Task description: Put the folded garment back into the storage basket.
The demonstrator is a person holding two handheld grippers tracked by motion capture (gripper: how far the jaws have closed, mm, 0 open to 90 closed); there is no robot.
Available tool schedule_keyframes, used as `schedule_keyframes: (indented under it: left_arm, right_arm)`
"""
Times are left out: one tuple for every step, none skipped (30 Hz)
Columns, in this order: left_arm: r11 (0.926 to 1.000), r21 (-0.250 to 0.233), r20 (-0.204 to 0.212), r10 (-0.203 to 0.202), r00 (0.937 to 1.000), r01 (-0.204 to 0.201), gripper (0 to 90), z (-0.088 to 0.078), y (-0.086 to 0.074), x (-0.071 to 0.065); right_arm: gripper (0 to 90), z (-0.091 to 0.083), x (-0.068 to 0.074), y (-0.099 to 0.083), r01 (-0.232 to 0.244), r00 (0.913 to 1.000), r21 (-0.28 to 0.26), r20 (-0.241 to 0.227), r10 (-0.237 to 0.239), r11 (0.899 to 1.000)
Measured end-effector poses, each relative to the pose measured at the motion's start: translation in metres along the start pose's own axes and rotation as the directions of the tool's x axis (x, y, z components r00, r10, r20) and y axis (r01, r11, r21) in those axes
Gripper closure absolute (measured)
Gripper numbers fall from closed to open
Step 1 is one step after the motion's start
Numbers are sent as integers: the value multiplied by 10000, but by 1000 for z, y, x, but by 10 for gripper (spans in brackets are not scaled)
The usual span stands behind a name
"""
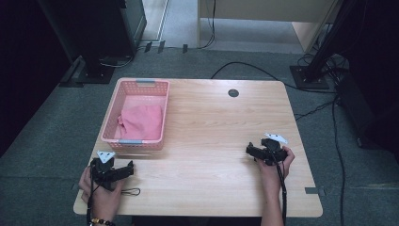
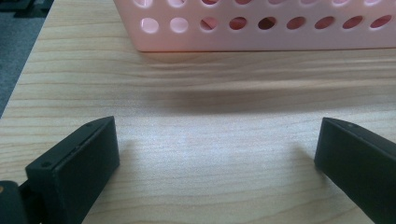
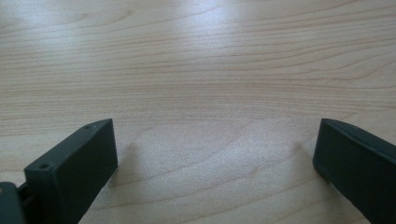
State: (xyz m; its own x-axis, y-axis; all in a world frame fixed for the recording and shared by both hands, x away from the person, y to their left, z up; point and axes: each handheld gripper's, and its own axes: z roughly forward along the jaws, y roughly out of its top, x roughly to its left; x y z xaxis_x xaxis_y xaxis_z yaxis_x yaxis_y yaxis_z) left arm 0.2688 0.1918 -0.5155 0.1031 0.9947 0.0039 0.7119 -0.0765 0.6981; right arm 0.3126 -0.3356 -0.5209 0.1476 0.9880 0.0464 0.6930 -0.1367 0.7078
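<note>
Your left gripper [image 1: 126, 170] sits low over the near left corner of the table [image 1: 211, 122]. Your left hand [image 1: 101, 190] holds it from below. Its jaws are spread wide, and there is nothing between them but bare wood. You can see this best in the left gripper view, where the two black jaws stand far apart at the bottom corners.

Just in front of that gripper is the pink basket [image 1: 113, 126]. In the left gripper view its wall [image 2: 261, 32] with round holes runs across the top, near the jaws but not touching them. The basket stands on the left side of the table. A pink cloth [image 1: 142, 121] lies crumpled inside it.

Your right gripper [image 1: 249, 149] is near the right edge of the table, well apart from the basket. Your right hand [image 1: 273, 165] holds it. Its jaws are wide open too, with only wood between them, and they hold nothing.

A small black loop of cord [image 1: 131, 191] lies on the table beside your left hand.
</note>
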Motion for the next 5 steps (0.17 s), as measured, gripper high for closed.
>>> schedule_keyframes:
  left_arm:
    - [10000, 2, 1, 0, 10000, 0, 0, 0, 0, 0]
    - [10000, 2, 0, 1, 10000, -1, 0, 0, 0, 0]
    - [10000, -7, -2, -8, 10000, 8, 0, 0, 0, 0]
    - [10000, -7, -2, -8, 10000, 8, 0, 0, 0, 0]
    - [10000, -7, -1, -7, 10000, 7, 0, 0, 0, 0]
  right_arm:
    - [0, 0, 0, 0, -12, 10000, -1, -2, 12, 10000]
    - [0, 0, 0, 0, -65, 10000, -1, 19, 65, 10000]
    - [0, 0, 0, 0, -102, 9999, -3, 16, 102, 9999]
    - [0, 0, 0, 0, -102, 9999, -3, 16, 102, 9999]
    - [0, -1, -2, 0, -226, 9997, -68, -29, 225, 9997]
